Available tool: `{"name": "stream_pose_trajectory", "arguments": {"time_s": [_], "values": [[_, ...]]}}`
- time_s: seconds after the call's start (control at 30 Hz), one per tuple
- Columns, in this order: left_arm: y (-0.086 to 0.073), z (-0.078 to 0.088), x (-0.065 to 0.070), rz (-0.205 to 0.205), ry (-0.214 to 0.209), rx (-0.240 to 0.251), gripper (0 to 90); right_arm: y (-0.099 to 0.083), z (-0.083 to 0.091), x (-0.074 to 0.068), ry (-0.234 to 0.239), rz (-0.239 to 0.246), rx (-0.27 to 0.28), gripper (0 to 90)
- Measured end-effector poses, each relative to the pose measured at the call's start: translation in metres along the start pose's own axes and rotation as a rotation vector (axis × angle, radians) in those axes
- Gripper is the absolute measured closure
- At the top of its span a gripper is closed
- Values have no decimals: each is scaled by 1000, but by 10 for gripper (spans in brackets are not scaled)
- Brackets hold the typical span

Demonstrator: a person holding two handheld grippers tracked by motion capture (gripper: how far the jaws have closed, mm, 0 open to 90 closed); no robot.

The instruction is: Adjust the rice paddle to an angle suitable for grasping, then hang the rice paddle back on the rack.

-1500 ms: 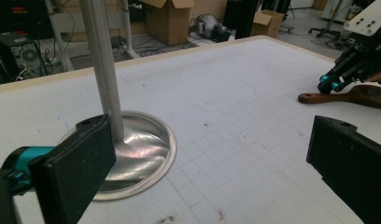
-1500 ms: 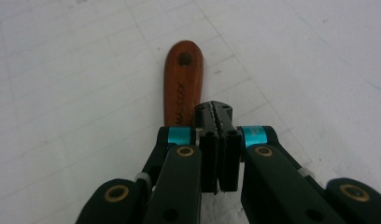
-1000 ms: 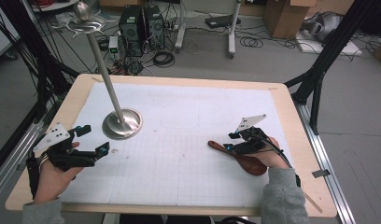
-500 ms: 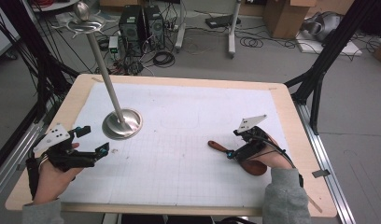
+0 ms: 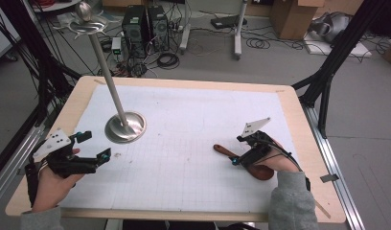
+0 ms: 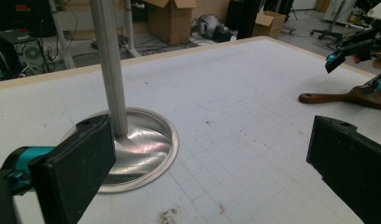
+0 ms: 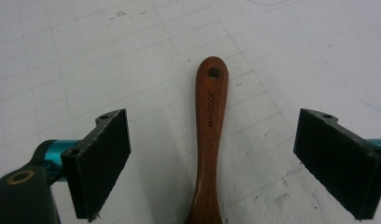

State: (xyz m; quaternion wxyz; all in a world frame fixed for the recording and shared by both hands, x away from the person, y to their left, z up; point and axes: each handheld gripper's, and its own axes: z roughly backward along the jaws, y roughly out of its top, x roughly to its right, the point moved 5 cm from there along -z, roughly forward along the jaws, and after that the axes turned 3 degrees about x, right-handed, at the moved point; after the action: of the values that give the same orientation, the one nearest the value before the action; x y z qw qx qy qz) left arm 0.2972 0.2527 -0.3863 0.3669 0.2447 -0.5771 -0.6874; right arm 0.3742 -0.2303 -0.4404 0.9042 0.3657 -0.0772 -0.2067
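Brown wooden spoon [image 7: 208, 140] flat on mat

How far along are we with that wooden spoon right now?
Early stage. Done: the right gripper sits over the wooden spoon, its fingers spread either side of the handle, having just been opening. In hand: nothing is gripped; the spoon lies flat on the table. Left: closing on it and lifting. The left gripper waits open near the metal stand.

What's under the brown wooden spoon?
The wooden spoon lies flat on the white gridded mat, its handle between the open right gripper jaws. The spoon covers the mat right beneath it.
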Motion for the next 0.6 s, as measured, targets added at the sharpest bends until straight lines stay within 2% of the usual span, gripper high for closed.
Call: {"name": "stream_pose_trajectory", "arguments": {"time_s": [0.17,0.43,0.5,0.6], "values": [[-1,8,-1,6,16,2,18,4,-6,0,2,15,-29,97],[-3,11,1,3,19,-6,18,8,-9,0,-22,31,-81,133],[-3,12,0,-2,22,-4,18,8,-10,0,-32,32,-119,142],[-3,13,-1,1,23,0,17,7,-11,1,-28,30,-126,145]]}}
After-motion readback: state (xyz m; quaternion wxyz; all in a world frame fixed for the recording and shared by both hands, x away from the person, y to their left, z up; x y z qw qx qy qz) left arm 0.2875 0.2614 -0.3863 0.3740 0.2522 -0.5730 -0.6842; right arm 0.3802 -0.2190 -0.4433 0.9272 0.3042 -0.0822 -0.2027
